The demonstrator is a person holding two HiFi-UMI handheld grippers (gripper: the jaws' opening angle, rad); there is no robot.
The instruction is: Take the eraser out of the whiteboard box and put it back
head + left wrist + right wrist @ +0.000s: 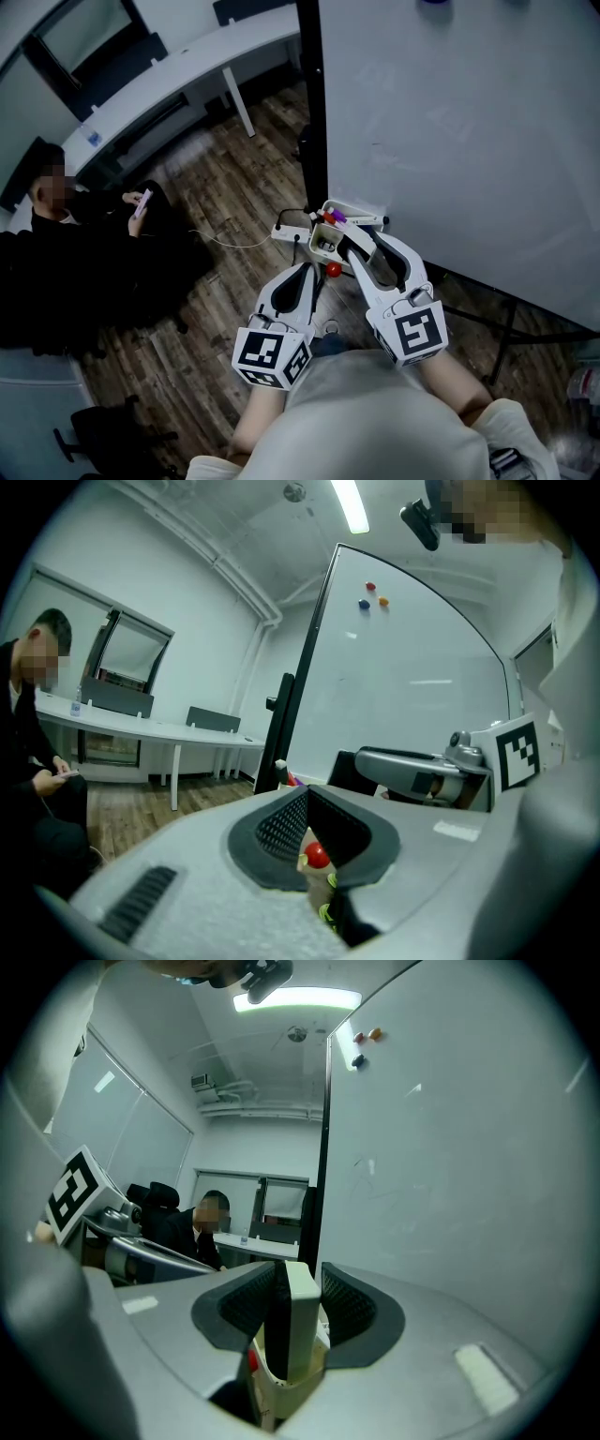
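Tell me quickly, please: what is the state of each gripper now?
Left gripper: jaws closed, holding nothing.
Right gripper: jaws closed on the eraser, which stands upright between them.

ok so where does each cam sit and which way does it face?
Head view: on the head, steeply down onto left gripper, right gripper and box; own torso shows.
Left gripper view: on left gripper, roughly level along its jaws toward the whiteboard; right gripper at right.
Right gripper view: on right gripper, along jaws closed on the eraser, whiteboard at right; left gripper at left.
Shared: all three see whiteboard and seated person.
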